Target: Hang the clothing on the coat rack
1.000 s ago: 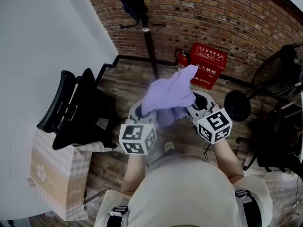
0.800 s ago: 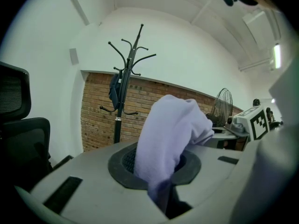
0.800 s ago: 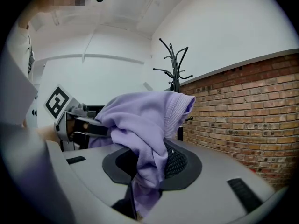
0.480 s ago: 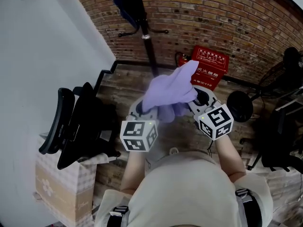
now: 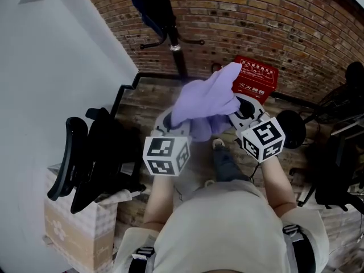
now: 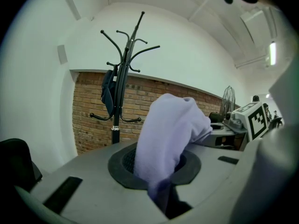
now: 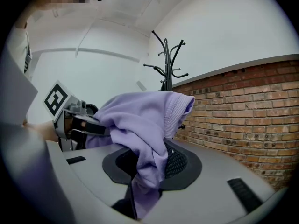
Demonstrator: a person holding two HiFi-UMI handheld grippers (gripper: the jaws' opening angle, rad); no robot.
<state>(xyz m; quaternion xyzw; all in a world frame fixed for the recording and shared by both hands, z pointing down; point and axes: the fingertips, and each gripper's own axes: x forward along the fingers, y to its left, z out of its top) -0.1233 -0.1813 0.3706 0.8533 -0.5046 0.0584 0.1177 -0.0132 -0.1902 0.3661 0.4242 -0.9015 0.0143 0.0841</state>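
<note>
**Spotter:** Where is the clothing right now?

**Operator:** I have the purple sweatshirt bunched up between my two grippers, held up in front of me and off the floor. It humps up above both sets of jaws and bridges the gap from one to the other.

**Spotter:** And what are the jaws doing?

**Operator:** In the left gripper view, the jaws are nearly together, pinching a thin fold that drops down into the slot between them. The right gripper is clamped on a thicker wad. Its jaws stand a little wider, with cloth packed between them and a tail hanging below.

**Spotter:** Where is the rack?

**Operator:** The coat rack stands ahead of me against the brick wall, beyond the sweatshirt. I don't see the sweatshirt on any of its hooks. Something dark hangs from one upper hook, either a bag or a garment; I can't tell which from here.

**Spotter:** Is anything else close by?

**Operator:** A red box sits at the foot of the wall, to the right of the rack. A black office chair is off to my left.
</note>
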